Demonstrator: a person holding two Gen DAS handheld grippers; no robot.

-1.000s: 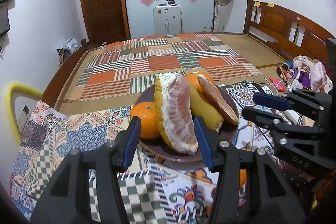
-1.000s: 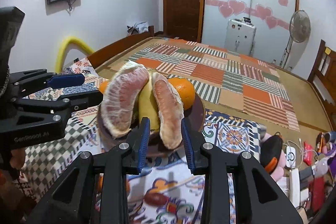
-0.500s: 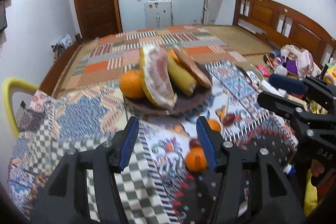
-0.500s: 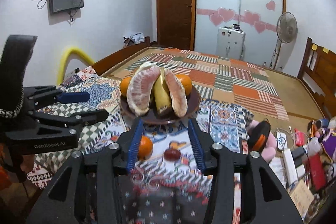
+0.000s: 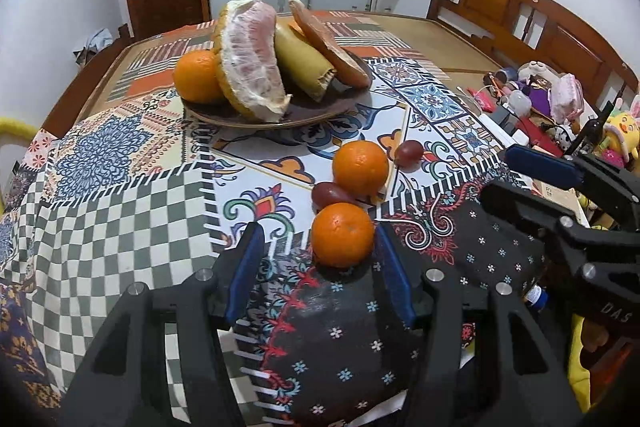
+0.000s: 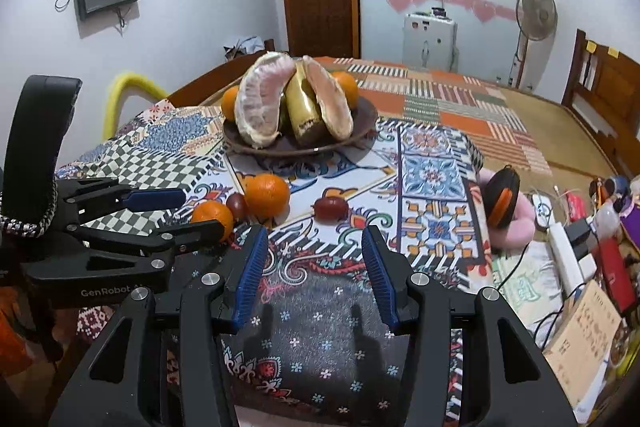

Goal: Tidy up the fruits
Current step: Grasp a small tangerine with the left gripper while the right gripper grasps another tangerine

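Note:
A dark plate (image 5: 320, 115) (image 6: 360, 131) holds pomelo wedges (image 5: 252, 55) (image 6: 260, 103), a yellow fruit (image 5: 304, 67) and oranges (image 5: 196, 75). On the cloth lie two loose oranges, the near one (image 5: 342, 235) (image 6: 212, 217) and the far one (image 5: 360, 163) (image 6: 266, 195), with two dark red fruits (image 5: 408, 151) (image 6: 331, 209). My left gripper (image 5: 320, 267) is open around the near orange, its right pad close to it. My right gripper (image 6: 314, 267) is open and empty, short of the loose fruit.
The patchwork cloth (image 5: 120, 187) covers the table. Clutter of toys, cables and boxes (image 6: 580, 247) lies to the right, with a pink and orange item (image 6: 504, 203). A bed with a wooden headboard (image 5: 520, 19) stands behind.
Both grippers have pulled back from the plate toward the near table edge. The right gripper has opened wider and left the pomelo wedge on the plate. The left gripper now straddles the near orange.

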